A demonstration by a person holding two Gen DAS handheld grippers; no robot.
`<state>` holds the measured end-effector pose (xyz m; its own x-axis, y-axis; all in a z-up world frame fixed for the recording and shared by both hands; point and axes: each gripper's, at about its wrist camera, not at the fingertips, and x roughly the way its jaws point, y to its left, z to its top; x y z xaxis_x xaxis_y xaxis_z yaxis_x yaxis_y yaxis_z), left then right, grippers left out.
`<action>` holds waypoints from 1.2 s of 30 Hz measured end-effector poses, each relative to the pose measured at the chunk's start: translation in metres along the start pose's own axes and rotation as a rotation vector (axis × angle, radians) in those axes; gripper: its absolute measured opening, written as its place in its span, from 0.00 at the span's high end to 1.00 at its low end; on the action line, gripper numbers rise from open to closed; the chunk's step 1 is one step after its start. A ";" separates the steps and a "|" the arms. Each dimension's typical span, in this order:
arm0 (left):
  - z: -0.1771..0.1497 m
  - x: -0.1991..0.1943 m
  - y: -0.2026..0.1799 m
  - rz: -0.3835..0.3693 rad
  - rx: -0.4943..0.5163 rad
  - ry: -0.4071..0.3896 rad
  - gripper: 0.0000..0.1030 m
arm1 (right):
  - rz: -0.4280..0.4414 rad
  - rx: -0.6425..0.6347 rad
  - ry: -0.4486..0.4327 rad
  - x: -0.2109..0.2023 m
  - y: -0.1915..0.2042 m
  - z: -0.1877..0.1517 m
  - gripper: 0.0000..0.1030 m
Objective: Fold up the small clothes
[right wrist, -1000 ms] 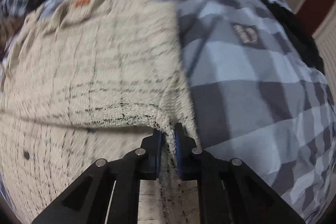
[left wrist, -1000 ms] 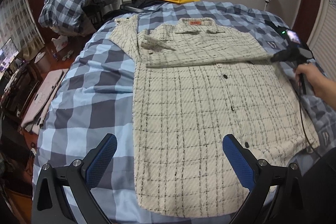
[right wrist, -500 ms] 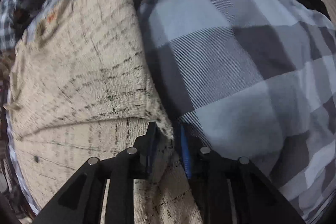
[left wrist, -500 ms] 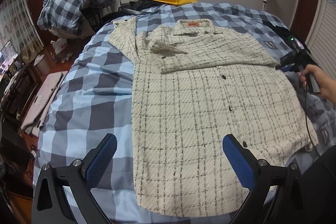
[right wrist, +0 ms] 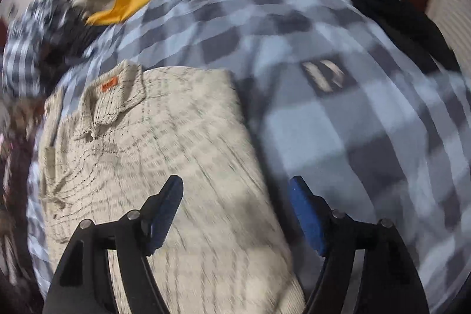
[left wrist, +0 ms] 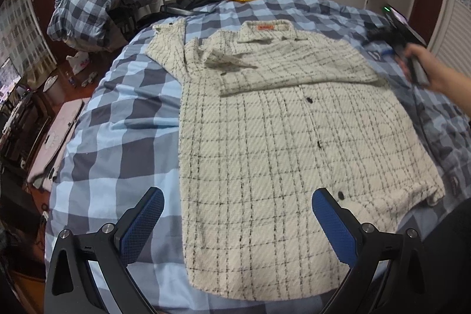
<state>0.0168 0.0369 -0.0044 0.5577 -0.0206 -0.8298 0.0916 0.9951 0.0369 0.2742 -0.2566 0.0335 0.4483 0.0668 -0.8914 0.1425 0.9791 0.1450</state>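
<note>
Bedroom w/ bed point(left wrist: 123, 119) in blue checked cover. Cream checked shirt point(left wrist: 282, 155) lies flat on it, one sleeve folded across chest. Left gripper point(left wrist: 238, 214) hovers over hem, jaws spread, empty. Right gripper point(right wrist: 235, 211) by shirt's edge: jaws just opening, nothing pinched.
</note>
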 end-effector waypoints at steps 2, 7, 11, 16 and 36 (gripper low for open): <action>0.001 0.002 0.002 -0.011 -0.010 0.011 0.01 | -0.021 -0.024 -0.001 0.012 0.014 0.010 0.31; 0.006 0.007 0.004 -0.047 -0.032 0.026 0.01 | -0.080 -0.087 0.011 0.047 0.039 0.030 0.31; 0.007 0.012 0.004 -0.072 -0.039 0.050 0.01 | -0.140 -0.112 0.025 0.073 0.031 0.038 0.54; 0.006 0.017 0.003 -0.096 -0.044 0.080 0.01 | -0.039 -0.070 0.011 0.072 0.010 0.041 0.99; 0.007 0.011 0.002 -0.001 -0.011 0.025 0.01 | 0.158 -0.001 0.021 0.014 0.033 -0.019 0.09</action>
<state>0.0283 0.0381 -0.0094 0.5366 -0.0189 -0.8436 0.0830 0.9961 0.0305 0.2686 -0.2197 0.0176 0.4463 0.2241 -0.8664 0.0708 0.9563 0.2838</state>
